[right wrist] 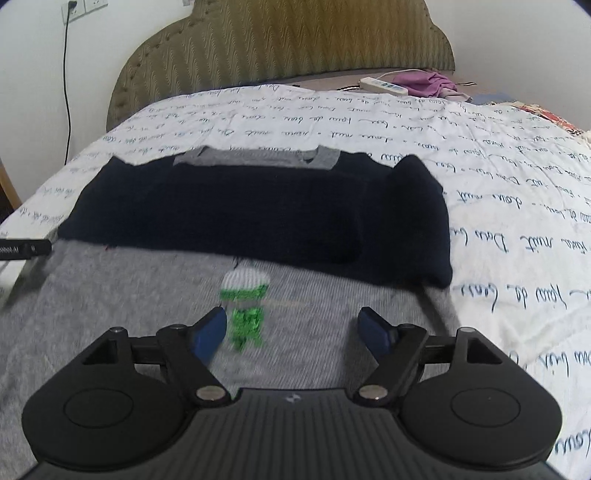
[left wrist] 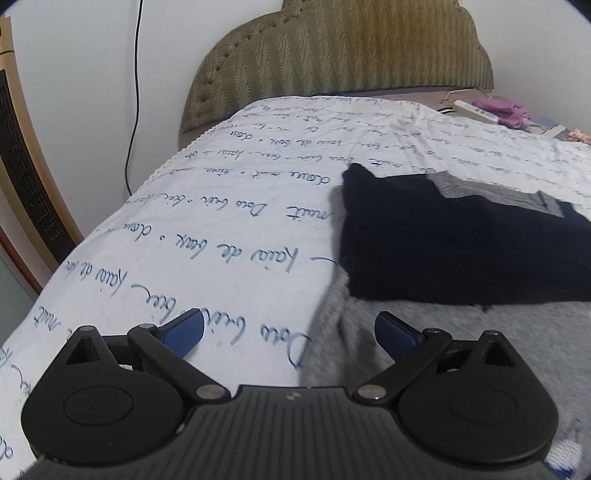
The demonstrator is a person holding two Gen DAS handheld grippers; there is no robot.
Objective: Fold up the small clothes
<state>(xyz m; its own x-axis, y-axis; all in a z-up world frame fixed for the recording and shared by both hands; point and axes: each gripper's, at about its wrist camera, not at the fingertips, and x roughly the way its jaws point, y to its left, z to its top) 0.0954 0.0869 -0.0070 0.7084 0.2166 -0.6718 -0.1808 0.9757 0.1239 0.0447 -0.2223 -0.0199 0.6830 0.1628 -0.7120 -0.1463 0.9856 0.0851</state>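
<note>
Script-printed bedspread (right wrist: pixel 480 155); padded olive headboard (right wrist: pixel 280 44); power strip (right wrist: pixel 384 85) beside purple cloth (right wrist: pixel 428 83); wall socket (right wrist: pixel 75 9).

A sweater (right wrist: pixel 258 221) lies spread on the bed (right wrist: pixel 480 206), its sleeves folded across the body. The headboard (right wrist: pixel 280 44) stands at the far end; a power strip (right wrist: pixel 384 85) and a bundle of cloth (right wrist: pixel 428 83) lie far right

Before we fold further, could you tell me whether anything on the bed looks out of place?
A power strip and a crumpled purple cloth lie by the headboard. The sweater lies flat; nothing looks spilled or damaged.
</note>
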